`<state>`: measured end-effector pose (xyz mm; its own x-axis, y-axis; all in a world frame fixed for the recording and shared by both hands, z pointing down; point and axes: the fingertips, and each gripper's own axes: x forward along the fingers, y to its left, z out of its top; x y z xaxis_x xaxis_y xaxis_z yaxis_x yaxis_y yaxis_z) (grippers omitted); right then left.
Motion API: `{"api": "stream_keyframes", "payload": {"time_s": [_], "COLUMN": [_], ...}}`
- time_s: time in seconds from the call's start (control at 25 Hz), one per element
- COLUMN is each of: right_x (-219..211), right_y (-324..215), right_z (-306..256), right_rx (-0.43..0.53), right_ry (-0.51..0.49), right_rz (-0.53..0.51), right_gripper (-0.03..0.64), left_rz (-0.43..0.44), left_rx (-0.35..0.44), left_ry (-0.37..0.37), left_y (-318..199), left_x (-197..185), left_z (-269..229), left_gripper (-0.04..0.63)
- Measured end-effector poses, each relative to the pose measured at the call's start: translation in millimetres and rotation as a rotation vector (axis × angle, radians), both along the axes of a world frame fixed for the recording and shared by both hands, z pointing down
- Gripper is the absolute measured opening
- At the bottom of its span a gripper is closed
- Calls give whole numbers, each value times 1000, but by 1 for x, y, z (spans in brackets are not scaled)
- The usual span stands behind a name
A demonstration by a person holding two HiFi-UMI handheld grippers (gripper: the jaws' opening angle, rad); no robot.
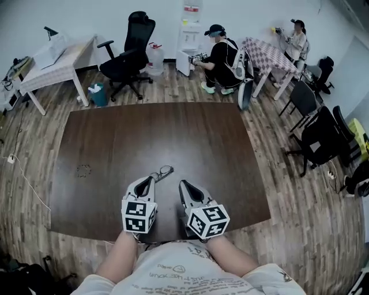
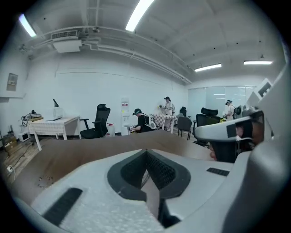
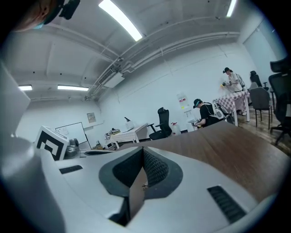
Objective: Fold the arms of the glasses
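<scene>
The left gripper (image 1: 151, 180) pinches the glasses (image 1: 164, 171), which stick out far and right from its tip, over the table (image 1: 104, 144). The right gripper (image 1: 184, 187) (closed tight, holding nothing) waits just right of them.

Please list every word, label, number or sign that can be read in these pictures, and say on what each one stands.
No text here can be read with certainty.
Print on the person's shirt: upside down and blurred, not readable.
Red label on the water dispenser: too small to read.
Wall sign: too small to read.
Marker cubes: black-and-white square patterns only, no letters or numbers.
</scene>
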<state>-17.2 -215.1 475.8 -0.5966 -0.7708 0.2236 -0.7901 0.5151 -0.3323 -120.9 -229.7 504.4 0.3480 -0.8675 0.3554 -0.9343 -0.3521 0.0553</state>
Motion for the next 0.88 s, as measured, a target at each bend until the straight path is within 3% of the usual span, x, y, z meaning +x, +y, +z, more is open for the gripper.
{"api": "stream_keyframes", "payload": {"time_s": [0.16,0.4,0.88], "right_x": [-30,-62,-101], "right_y": [22,56,94], "right_z": [-2,3,4], "right_rx": [29,33,13], "right_ry": [3,14,11], "right_rz": [-64,-121,-167], "right_gripper": [14,14,14], "left_rz": [-56,-116,-160], "left_rx": [37,57,76], "left_ry": [34,23,22], "left_y": [34,85,135], "left_x": [-30,-58,-91], "left_z": [-19,-22,-25], "left_gripper": [14,14,14]}}
